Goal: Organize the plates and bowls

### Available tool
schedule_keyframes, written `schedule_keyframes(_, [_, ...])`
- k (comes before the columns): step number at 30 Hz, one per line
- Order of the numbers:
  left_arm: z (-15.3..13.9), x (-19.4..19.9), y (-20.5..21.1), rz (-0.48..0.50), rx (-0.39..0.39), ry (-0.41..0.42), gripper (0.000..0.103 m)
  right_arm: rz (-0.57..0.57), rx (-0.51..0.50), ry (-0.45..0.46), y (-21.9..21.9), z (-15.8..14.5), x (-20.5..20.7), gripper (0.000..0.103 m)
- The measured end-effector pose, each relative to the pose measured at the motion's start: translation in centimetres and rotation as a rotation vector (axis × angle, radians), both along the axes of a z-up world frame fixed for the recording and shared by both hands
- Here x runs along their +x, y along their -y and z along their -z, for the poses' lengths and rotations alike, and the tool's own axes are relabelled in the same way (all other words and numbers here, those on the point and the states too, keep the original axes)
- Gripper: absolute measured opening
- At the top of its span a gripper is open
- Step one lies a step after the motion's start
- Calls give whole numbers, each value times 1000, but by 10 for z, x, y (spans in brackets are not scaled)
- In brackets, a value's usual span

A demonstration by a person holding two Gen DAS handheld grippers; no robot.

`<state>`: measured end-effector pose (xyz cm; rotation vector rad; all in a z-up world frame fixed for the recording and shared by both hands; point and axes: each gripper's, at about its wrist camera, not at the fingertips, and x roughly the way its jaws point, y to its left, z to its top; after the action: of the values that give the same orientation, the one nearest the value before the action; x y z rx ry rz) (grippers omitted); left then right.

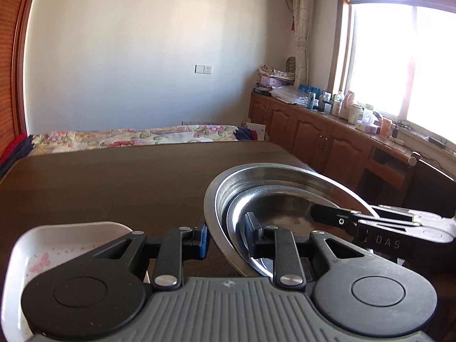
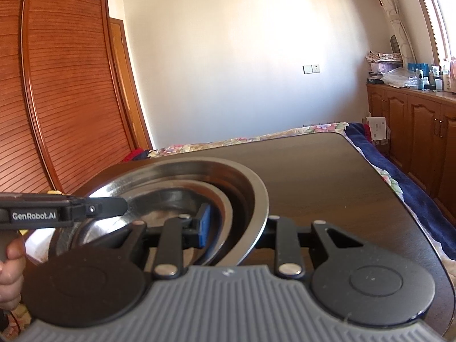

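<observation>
Steel bowls [image 1: 285, 188] nested, tilted, rims gripped by left hand-held gripper [image 1: 226, 235] and right hand-held gripper [image 2: 236, 228].

Dark wood table [image 1: 114, 182]: steel bowl [image 1: 285, 176], white tray [image 1: 57, 236].

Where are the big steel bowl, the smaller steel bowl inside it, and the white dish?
big steel bowl [image 1: 209, 199], left wrist view, on its left rim.
smaller steel bowl [image 1: 285, 208], left wrist view, on its inner floor.
white dish [image 1: 71, 232], left wrist view, on its far inner wall.
</observation>
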<state>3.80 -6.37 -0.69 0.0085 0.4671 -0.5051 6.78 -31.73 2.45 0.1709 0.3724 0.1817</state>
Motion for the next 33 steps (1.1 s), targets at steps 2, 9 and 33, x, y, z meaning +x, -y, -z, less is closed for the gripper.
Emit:
schedule_keyframes(2, [-2, -2, -3, 1, 1, 0, 27, 1, -1, 8, -1, -3, -2, 30])
schedule_keyframes(9, [-17, -10, -8, -9, 3, 19, 27, -17, -1, 24, -2, -18, -3, 30])
schedule_keyframes(33, [-31, -2, -74, -131, 24, 15, 27, -157, -5, 9, -53, -27, 19, 30])
